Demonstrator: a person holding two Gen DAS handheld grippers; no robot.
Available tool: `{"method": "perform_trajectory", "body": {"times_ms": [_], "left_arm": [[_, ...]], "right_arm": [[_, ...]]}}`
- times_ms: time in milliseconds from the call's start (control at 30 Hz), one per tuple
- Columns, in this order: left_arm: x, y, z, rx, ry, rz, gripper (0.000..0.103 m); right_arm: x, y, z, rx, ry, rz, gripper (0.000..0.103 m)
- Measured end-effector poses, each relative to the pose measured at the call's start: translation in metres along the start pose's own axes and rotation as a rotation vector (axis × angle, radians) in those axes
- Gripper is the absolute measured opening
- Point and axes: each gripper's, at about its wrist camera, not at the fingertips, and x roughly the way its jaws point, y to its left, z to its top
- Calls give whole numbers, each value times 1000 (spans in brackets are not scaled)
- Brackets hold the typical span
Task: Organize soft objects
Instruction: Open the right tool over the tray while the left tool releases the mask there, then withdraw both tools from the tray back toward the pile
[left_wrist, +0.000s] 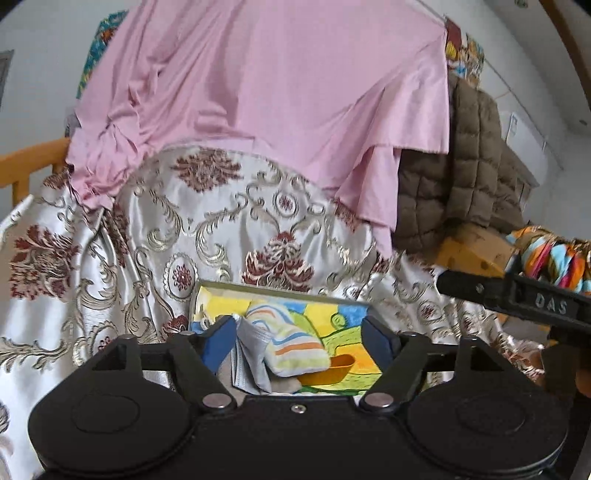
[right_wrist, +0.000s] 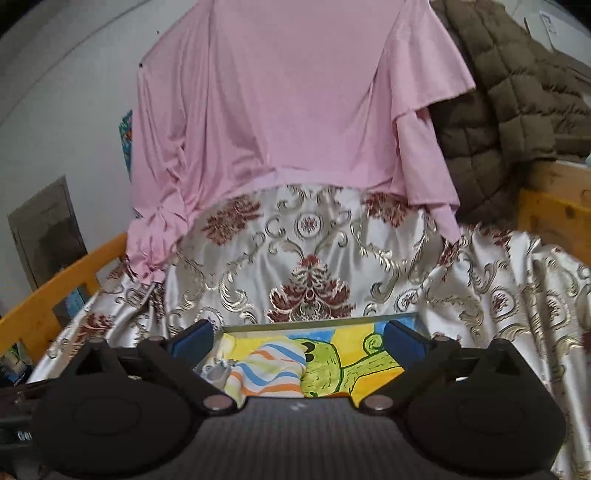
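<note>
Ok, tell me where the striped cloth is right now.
The striped cloth lies in the tray with the cartoon lining, just beyond both open grippers, beside a grey folded item on its left.

A lived-in bedroom at home, from what I see.
Pink garment (right_wrist: 280, 110) at twelve o'clock, brocade cloth (right_wrist: 314, 266) below, quilted brown jacket (right_wrist: 517, 85) at two, wooden rail (right_wrist: 55, 295) at nine.

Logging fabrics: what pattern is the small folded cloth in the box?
Wavy blue, orange and green stripes on the cloth; right wrist view.
</note>
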Motion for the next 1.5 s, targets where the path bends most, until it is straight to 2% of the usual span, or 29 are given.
{"method": "perform_trajectory", "body": {"times_ms": [233, 600, 900, 1100, 1333, 1433, 1500], "left_arm": [[-49, -26, -7, 22, -55, -26, 95], [-101, -59, -32, 63, -72, -61, 100], [-128, -72, -59, 102, -55, -64, 102], [-129, -74, -76, 118, 6, -84, 102], [-124, -79, -91, 152, 79, -86, 102], [-117, -81, -100, 171, 137, -76, 102], [-110, -81, -105, 184, 179, -70, 102]], "right_arm": [[-65, 7, -11, -66, -41, 21, 103], [-158, 17, -57, -116, -190, -49, 103], [-202, 12, -95, -127, -236, -96, 103], [-217, -1, -121, -95, -228, -135, 103], [-228, -1, -151, -142, -211, -160, 103], [-228, -1, -163, -136, -180, -175, 103], [-223, -2, -171, -133, -129, -203, 103]]}}
